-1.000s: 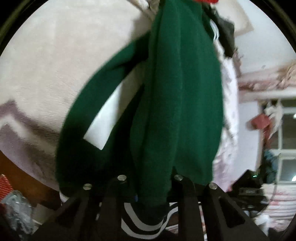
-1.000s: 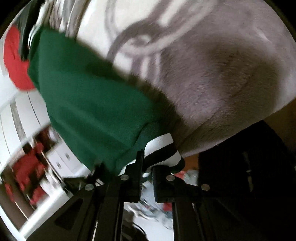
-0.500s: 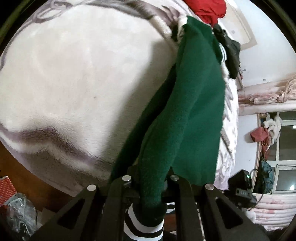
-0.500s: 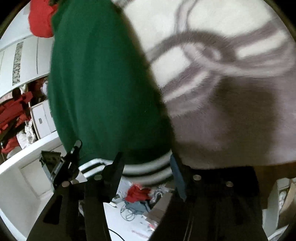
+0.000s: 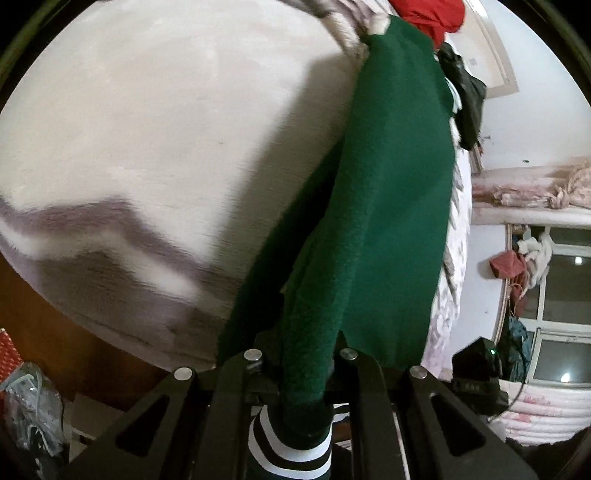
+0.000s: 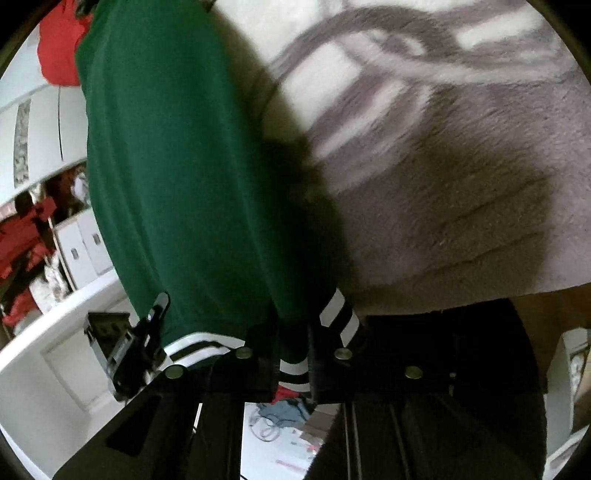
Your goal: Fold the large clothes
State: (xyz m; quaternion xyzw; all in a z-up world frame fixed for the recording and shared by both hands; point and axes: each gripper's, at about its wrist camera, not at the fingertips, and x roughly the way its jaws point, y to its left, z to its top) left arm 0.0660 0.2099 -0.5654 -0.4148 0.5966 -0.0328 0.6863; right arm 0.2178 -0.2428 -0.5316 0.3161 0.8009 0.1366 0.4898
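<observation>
Cream-and-grey plush blanket (image 5: 155, 155) covers the bed and serves as the folding surface, with cluttered shelves and a window beyond it. On that blanket a dark green fleece garment with black-and-white striped ribbed trim (image 5: 391, 221) runs lengthwise away from both cameras toward a red cloth (image 5: 432, 14) at the blanket's far edge. Its near striped hem hangs off the blanket's near edge. The left hand-held gripper (image 5: 301, 373) is nearly closed, pinching a bunched green fold just above the stripes. The right hand-held gripper (image 6: 293, 354) has its jaws closing on the striped hem, which sits between the fingers. Both hands hold the same near end, so the fold probably carries that hem along the garment's long axis, toward the red cloth
</observation>
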